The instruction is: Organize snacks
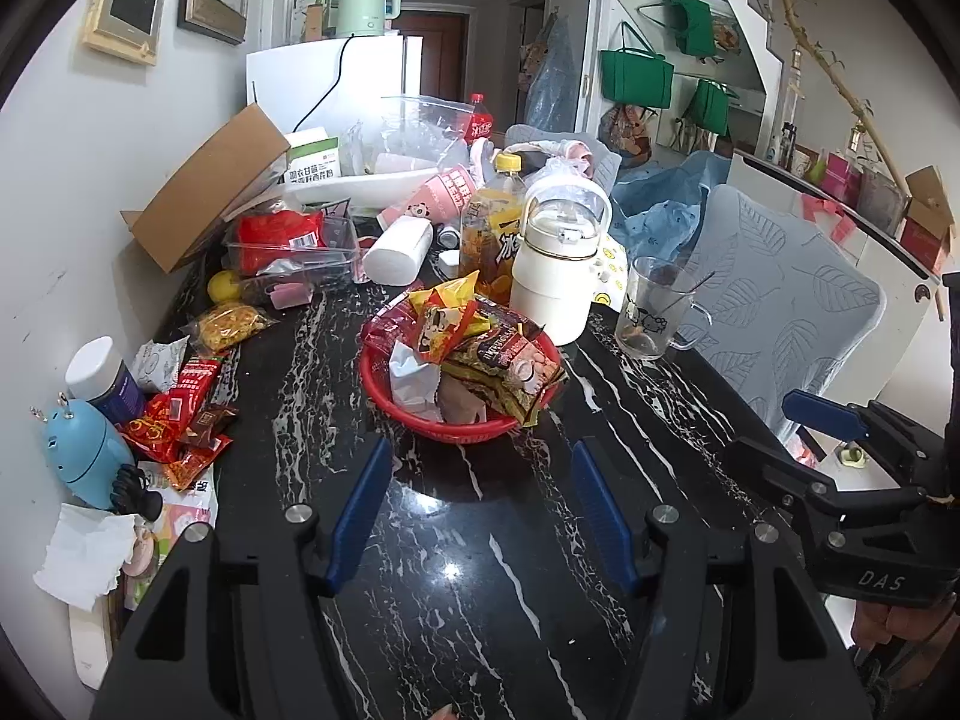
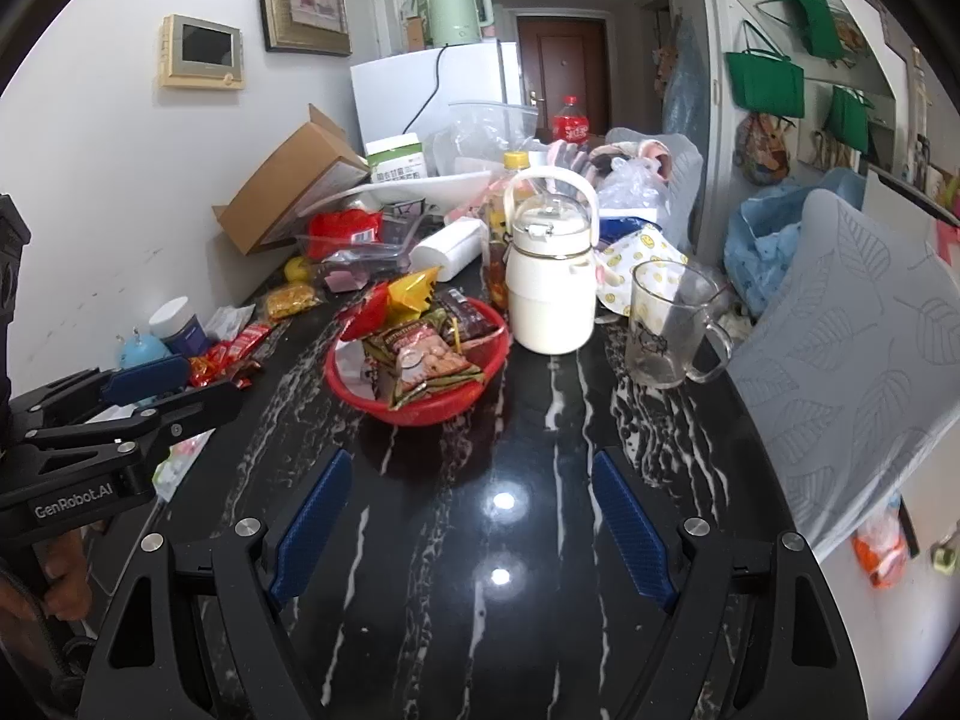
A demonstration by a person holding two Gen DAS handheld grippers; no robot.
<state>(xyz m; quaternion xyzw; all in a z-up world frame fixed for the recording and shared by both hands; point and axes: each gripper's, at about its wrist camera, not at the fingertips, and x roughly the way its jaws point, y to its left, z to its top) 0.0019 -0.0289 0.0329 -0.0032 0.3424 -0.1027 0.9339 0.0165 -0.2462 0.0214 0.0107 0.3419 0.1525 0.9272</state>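
I find both my left claw (image 1: 480,510) and right claw (image 2: 471,525) open and empty before the round red plastic basket (image 1: 420,414), already heaped with snack packets (image 1: 480,348), while loose red wrappers (image 1: 180,414) remain left of it.

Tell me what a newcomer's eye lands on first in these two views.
The red basket heaped with snack packets sits mid-table on the black marble table. Just behind it stands a white jug with a clear lid, a glass mug to its right. More loose red snack packets lie scattered along the table's left edge.
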